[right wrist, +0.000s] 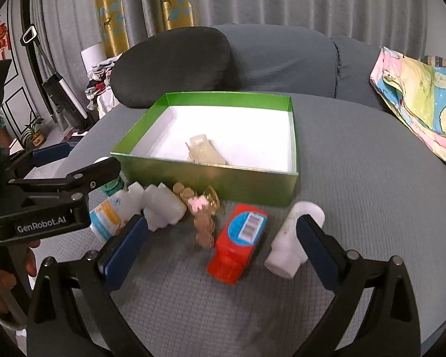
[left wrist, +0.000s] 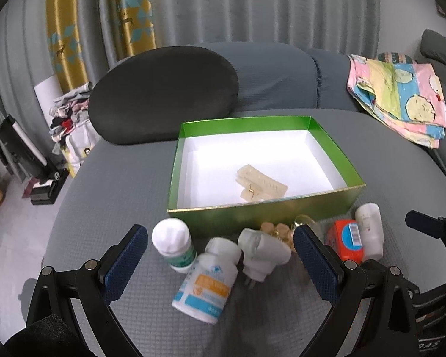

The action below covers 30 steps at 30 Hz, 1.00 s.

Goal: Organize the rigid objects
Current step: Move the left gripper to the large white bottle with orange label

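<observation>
A green box [left wrist: 252, 215] [right wrist: 223, 183] with a white floor sits on the grey seat and holds a beige hair clip [left wrist: 260, 186] [right wrist: 205, 150]. In front of it lie a green-labelled white bottle [left wrist: 175, 245], an orange-labelled white bottle [left wrist: 206, 284] [right wrist: 111, 212], a white plug adapter [left wrist: 261, 253] [right wrist: 162, 206], a gold clip [left wrist: 278, 230] [right wrist: 205, 223], a red bottle [left wrist: 345, 242] [right wrist: 238, 242] and a small white bottle [left wrist: 370, 230] [right wrist: 293, 238]. My left gripper [left wrist: 220, 242] is open around the bottles. My right gripper [right wrist: 221, 233] is open around the red bottle.
A dark oval cushion [left wrist: 163, 92] [right wrist: 172, 65] leans against the sofa back behind the box. A folded colourful cloth [left wrist: 401, 95] [right wrist: 425, 101] lies at the right. Clutter and floor are off the seat's left edge [left wrist: 59, 202].
</observation>
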Each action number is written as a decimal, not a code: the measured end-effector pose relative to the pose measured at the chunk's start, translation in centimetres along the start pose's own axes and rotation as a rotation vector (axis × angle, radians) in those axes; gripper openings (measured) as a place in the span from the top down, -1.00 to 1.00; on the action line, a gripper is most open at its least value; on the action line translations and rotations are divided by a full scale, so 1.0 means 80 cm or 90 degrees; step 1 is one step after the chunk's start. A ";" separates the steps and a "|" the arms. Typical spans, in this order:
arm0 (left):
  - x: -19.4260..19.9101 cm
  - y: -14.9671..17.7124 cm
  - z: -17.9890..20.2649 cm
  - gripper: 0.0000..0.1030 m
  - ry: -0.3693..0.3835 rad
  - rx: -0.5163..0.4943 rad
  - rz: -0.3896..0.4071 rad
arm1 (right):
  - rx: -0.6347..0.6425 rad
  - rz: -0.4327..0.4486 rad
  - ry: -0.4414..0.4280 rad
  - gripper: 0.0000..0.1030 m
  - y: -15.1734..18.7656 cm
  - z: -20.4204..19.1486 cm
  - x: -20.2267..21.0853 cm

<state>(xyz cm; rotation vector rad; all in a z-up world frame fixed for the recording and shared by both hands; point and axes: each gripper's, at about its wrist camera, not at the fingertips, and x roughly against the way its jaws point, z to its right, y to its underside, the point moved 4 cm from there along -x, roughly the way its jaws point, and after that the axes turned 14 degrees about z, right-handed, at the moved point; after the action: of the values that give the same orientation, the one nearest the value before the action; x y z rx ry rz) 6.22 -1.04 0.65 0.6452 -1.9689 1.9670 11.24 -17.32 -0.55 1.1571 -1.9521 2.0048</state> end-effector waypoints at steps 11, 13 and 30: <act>0.025 0.024 0.006 -0.91 0.005 0.000 -0.010 | -0.001 -0.009 -0.020 -0.95 0.024 -0.011 0.021; 0.027 0.027 0.007 -0.91 0.006 0.000 -0.013 | 0.002 -0.013 -0.023 -0.95 0.028 -0.014 0.022; 0.026 0.092 -0.052 -0.91 0.068 0.075 -0.073 | 0.047 -0.060 -0.087 -0.95 0.070 -0.060 0.011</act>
<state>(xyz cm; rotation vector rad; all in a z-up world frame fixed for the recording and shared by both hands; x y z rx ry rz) 0.29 2.68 -4.58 0.6517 -1.7259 2.0142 5.36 -14.35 -3.99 1.4105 -1.8584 2.0140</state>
